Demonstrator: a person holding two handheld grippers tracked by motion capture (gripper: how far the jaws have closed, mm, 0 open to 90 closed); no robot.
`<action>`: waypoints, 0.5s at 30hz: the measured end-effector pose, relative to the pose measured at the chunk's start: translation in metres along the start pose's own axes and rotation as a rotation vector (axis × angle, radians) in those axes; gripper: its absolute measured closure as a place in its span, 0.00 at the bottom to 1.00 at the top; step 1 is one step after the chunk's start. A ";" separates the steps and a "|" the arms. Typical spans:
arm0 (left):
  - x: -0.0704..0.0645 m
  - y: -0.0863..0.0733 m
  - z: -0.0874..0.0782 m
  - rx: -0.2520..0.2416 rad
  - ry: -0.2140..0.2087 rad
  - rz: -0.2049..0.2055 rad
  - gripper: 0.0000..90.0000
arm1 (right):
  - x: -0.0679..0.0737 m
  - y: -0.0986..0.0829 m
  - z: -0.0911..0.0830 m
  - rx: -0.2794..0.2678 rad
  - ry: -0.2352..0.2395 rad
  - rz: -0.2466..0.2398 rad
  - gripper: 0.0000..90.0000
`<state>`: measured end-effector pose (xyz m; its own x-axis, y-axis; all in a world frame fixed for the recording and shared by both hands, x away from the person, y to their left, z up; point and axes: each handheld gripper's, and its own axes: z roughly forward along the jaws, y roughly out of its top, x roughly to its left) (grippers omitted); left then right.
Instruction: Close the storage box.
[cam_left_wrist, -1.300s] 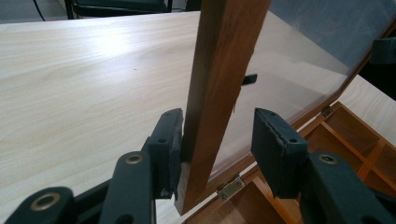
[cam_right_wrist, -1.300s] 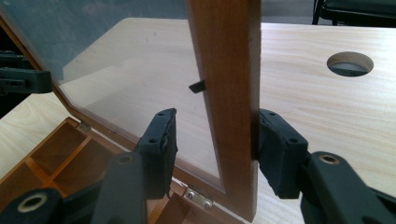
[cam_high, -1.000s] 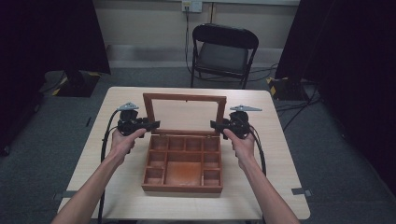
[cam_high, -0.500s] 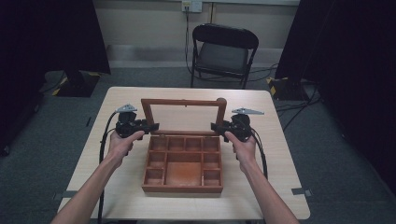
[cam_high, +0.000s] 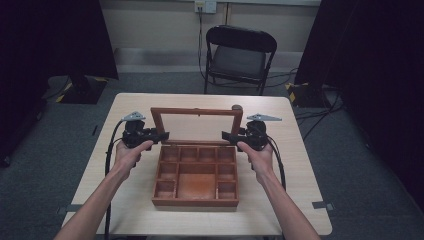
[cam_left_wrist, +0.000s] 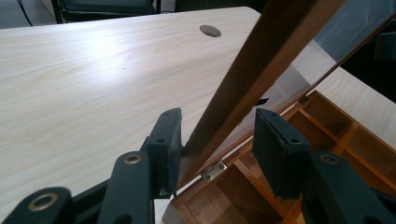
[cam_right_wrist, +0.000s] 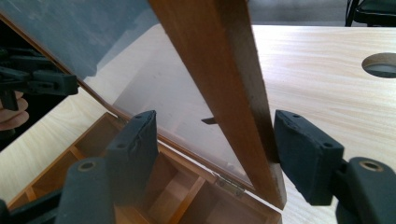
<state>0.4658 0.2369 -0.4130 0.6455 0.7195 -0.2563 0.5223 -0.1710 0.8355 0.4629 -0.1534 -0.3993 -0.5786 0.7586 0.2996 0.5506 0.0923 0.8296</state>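
Box: a wooden box (cam_high: 195, 177) with many small compartments sits at the middle of the pale tabletop (cam_high: 300, 170), its inside bare wood.
Lid: the glass-paned lid (cam_high: 196, 113) stands raised on its hinges along the far edge of the box, near upright and leaning slightly back.
Left gripper: the left gripper (cam_high: 162, 135) is at the left side rail of the lid, jaws spread wide with the rail between them (in the left gripper view (cam_left_wrist: 217, 135) one pad touches the rail, the other stands apart).
Right gripper: the right gripper (cam_high: 227, 135) straddles the right side rail in the same way, open; the right gripper view (cam_right_wrist: 215, 140) shows gaps beside the wood.
Background: a black chair (cam_high: 240, 55) stands beyond the tabletop.
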 end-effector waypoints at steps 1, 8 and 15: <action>0.000 0.000 0.000 0.002 -0.004 -0.001 0.58 | 0.000 0.000 0.000 0.004 -0.008 -0.007 0.40; -0.001 -0.001 -0.002 0.004 -0.015 -0.021 0.56 | 0.002 -0.002 -0.002 0.002 -0.023 0.019 0.42; -0.004 -0.001 -0.002 0.003 0.001 -0.015 0.55 | 0.003 -0.002 -0.006 0.008 -0.022 0.036 0.41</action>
<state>0.4611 0.2359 -0.4118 0.6374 0.7223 -0.2682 0.5336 -0.1628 0.8299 0.4563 -0.1551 -0.3969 -0.5448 0.7756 0.3189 0.5759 0.0696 0.8145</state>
